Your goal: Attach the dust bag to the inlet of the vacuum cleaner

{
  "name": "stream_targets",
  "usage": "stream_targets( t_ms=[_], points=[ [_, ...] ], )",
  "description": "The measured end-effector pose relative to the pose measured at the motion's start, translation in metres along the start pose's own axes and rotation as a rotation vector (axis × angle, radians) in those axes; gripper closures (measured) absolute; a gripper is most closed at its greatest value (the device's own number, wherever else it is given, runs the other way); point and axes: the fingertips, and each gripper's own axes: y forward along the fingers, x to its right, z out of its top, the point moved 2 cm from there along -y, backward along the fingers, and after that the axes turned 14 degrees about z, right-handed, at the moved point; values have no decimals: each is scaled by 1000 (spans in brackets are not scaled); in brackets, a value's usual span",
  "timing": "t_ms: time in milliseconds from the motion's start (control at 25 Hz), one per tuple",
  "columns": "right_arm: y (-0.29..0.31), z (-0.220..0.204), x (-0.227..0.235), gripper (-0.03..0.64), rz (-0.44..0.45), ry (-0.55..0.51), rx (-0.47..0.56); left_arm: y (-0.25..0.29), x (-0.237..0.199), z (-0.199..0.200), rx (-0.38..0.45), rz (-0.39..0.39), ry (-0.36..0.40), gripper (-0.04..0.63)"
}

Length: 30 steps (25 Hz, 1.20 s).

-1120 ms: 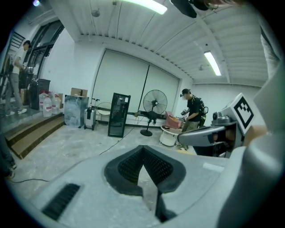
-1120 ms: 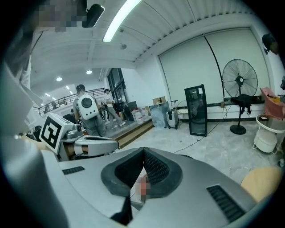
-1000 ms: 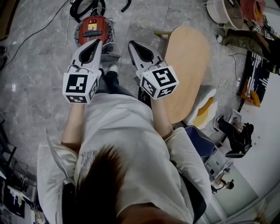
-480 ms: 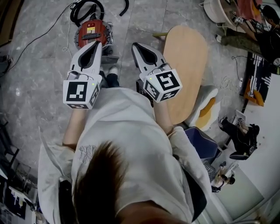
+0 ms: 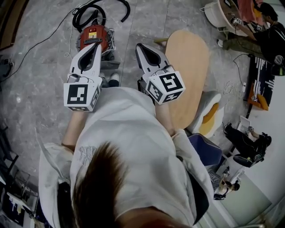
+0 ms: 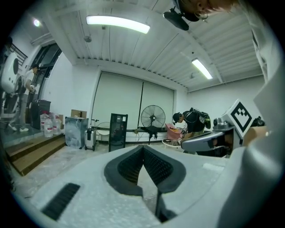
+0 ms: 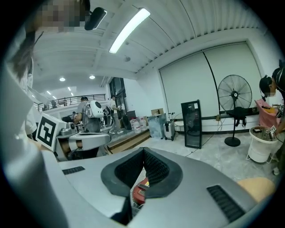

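The red vacuum cleaner (image 5: 93, 36) sits on the grey floor ahead of me, its black hose (image 5: 100, 9) coiled behind it. In the head view my left gripper (image 5: 96, 46) hangs over the vacuum's near side, jaws shut and empty. My right gripper (image 5: 140, 47) is held to the right of it, also shut with nothing in it. In the right gripper view a sliver of the red vacuum (image 7: 140, 192) shows below the closed right gripper (image 7: 143, 151). The left gripper view looks level across the room past the closed left gripper (image 6: 143, 149). No dust bag shows in any view.
An oval wooden table (image 5: 189, 67) stands just right of the right gripper. My feet (image 5: 110, 79) are below the vacuum. A cable (image 5: 40, 42) runs across the floor at left. A person (image 6: 193, 122), a standing fan (image 6: 152, 118) and a white bin (image 7: 262, 144) stand farther off.
Both grippers have come up a little toward my head, still shut. The head view has shifted, so the vacuum sits lower in the picture and more of the hose shows.
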Motion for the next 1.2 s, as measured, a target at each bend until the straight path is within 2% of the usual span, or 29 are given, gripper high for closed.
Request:
stream_targets(
  t_ms=[160, 600, 1200],
  points=[
    [-3, 1, 3, 615, -9, -6, 9, 1, 3, 0, 14, -18, 27, 578],
    [2, 3, 5, 615, 7, -21, 2, -3, 6, -3, 11, -2, -10, 578],
    [-11, 3, 9, 615, -3, -32, 16, -8, 5, 1, 33, 34, 9, 577]
  ],
)
